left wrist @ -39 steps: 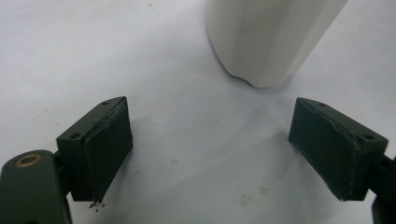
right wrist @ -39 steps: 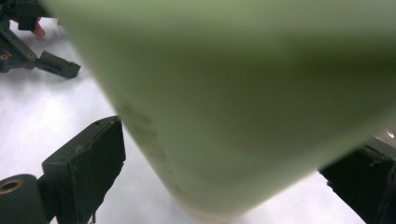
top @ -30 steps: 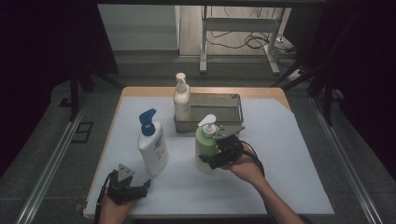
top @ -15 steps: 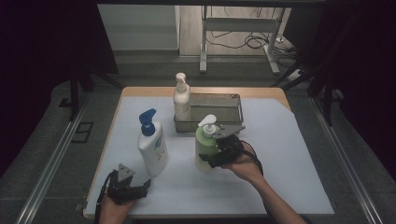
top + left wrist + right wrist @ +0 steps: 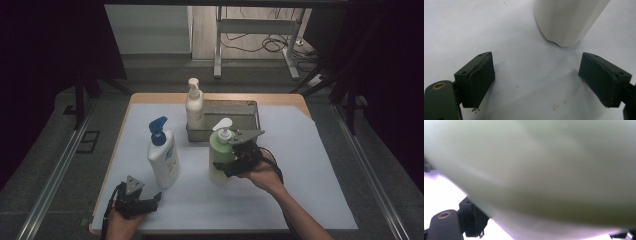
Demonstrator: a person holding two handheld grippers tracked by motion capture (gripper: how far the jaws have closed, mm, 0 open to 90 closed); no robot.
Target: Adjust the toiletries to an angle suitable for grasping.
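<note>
1. The left gripper (image 5: 152, 199) rests low at the near left of the white sheet (image 5: 320, 165), its jaws spread wide around nothing.
2. Just beyond it stands the blue-pump white bottle (image 5: 163, 156), upright.
3. The green bottle (image 5: 221, 152) stands upright mid-sheet, near the metal tray (image 5: 252, 106).
4. The right gripper (image 5: 225, 165) comes from the right, its jaws set wide around the green bottle's body, pads against its sides.
</note>
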